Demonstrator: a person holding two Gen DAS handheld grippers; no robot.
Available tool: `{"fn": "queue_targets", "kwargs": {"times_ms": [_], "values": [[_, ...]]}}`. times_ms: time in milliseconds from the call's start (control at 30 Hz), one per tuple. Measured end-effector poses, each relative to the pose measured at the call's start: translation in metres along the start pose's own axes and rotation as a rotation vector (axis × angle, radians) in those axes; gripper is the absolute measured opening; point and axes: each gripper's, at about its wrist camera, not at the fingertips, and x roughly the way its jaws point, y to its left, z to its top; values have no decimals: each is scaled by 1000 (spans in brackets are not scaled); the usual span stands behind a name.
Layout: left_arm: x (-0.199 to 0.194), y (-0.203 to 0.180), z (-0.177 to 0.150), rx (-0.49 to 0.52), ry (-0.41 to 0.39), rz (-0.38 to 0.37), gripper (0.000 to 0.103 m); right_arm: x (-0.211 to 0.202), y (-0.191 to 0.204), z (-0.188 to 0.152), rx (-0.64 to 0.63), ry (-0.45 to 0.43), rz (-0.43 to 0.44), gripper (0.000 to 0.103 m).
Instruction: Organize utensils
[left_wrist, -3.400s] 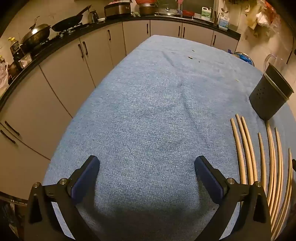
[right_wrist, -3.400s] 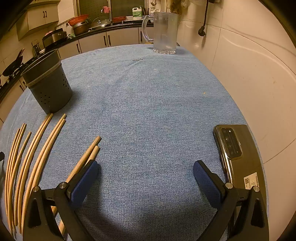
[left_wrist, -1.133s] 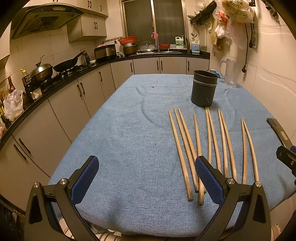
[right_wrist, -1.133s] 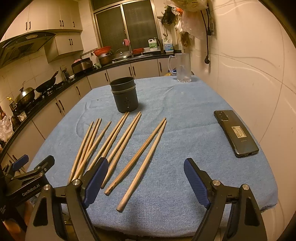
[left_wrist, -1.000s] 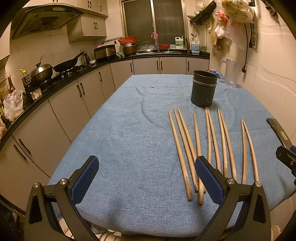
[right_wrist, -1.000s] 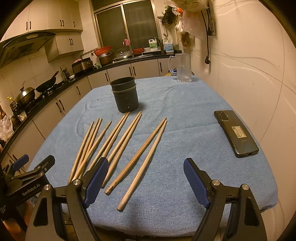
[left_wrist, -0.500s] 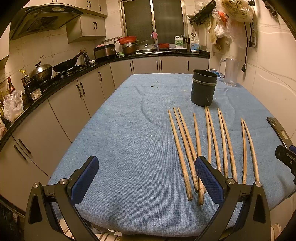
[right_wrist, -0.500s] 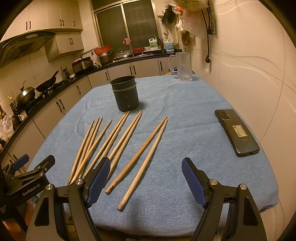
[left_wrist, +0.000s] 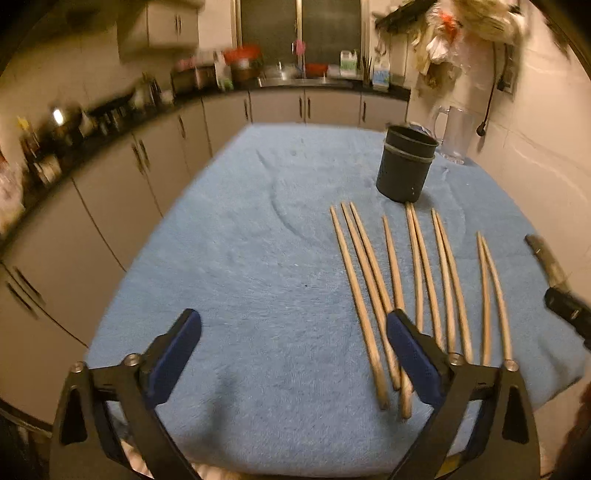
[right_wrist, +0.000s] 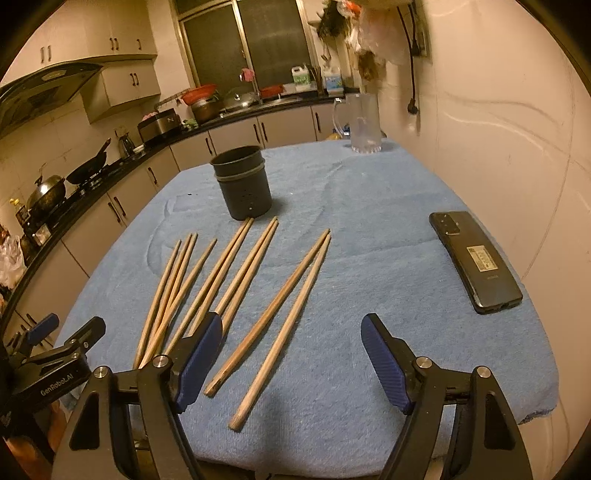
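Several long wooden chopsticks (left_wrist: 421, 280) lie fanned out side by side on the blue cloth (left_wrist: 258, 266), also in the right wrist view (right_wrist: 236, 280). A dark round utensil holder (left_wrist: 404, 168) stands upright just beyond their far tips, and it shows in the right wrist view (right_wrist: 243, 182) too. My left gripper (left_wrist: 291, 354) is open and empty over the near table edge, left of the chopsticks. My right gripper (right_wrist: 291, 354) is open and empty above the near ends of the rightmost pair (right_wrist: 291, 291).
A black phone (right_wrist: 474, 260) lies on the cloth at the right. A clear pitcher (right_wrist: 364, 123) stands at the far end. Kitchen cabinets and a counter with pans (right_wrist: 85, 170) run along the left. A wall (right_wrist: 498, 129) borders the table's right side.
Both grippers have moved forward over the table's near edge. The left view is blurred from motion. The right gripper now sits closer above the rightmost chopsticks. Both stay open.
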Motion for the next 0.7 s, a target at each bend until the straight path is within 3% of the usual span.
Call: {"fn": "queue_targets", "kwargs": {"times_ms": [67,133,200,233,300,433,700], "values": [[15,6,13,-17,65,-48,77,11,-7,14,22,56,37,78],[35,12,27,-29,139,-74,65,20,-10,25,22,87,52,67],[56,18,40,-67,221,-118,48,30,-16,38,39,118,60,58],[65,20,45,-79,257,-144,46,35,-19,43,48,134,66,57],[85,20,58,-100,332,-198,34,47,-26,53,71,178,81,51],[114,12,78,-121,414,-228,27,73,-40,67,145,271,107,34],[143,-15,97,-52,444,-174,25,113,-53,85,196,365,73,29]]}}
